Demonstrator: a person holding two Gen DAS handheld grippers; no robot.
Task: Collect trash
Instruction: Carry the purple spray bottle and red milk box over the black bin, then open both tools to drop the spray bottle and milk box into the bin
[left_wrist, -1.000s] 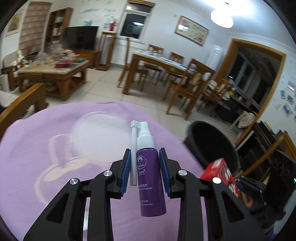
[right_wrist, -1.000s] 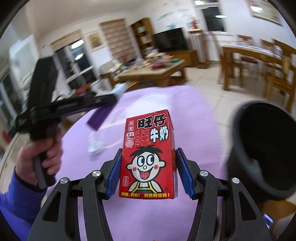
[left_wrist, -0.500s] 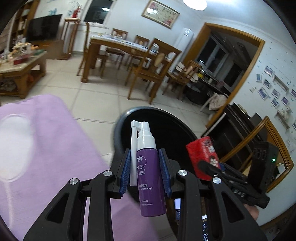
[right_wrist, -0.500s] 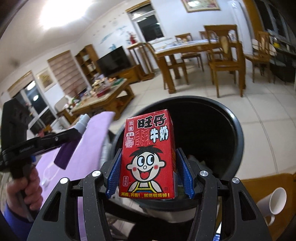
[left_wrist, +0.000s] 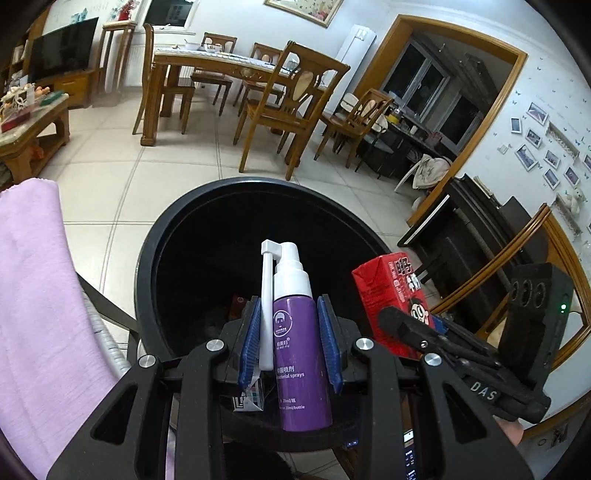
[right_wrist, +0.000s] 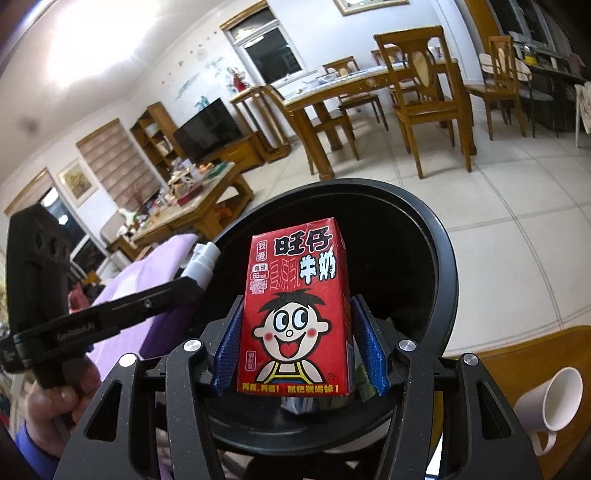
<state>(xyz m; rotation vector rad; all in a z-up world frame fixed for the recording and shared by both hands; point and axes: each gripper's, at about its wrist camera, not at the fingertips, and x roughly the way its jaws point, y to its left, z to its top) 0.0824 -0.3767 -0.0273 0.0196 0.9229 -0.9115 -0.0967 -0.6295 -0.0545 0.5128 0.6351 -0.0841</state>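
My left gripper (left_wrist: 289, 341) is shut on a purple spray bottle (left_wrist: 299, 354) with a white nozzle, held over the open mouth of a black trash bin (left_wrist: 147, 254). My right gripper (right_wrist: 301, 349) is shut on a red milk carton (right_wrist: 295, 310) with a cartoon face, also over the black trash bin (right_wrist: 443, 258). The carton (left_wrist: 391, 295) and right gripper show at the right of the left wrist view. The left gripper with the bottle's white cap (right_wrist: 203, 262) shows at the left of the right wrist view. Some trash lies in the bin's dark bottom (left_wrist: 236, 306).
A purple cloth (left_wrist: 33, 295) covers the table left of the bin. A white mug (right_wrist: 550, 402) lies on a wooden surface at the right. Dining chairs (left_wrist: 291, 107), a dining table (left_wrist: 199, 66) and a cluttered coffee table (right_wrist: 192, 206) stand beyond on the tiled floor.
Both grippers swung from above the purple cloth to the right, over the bin's mouth, each still holding its item. The bin now fills the middle of both views.
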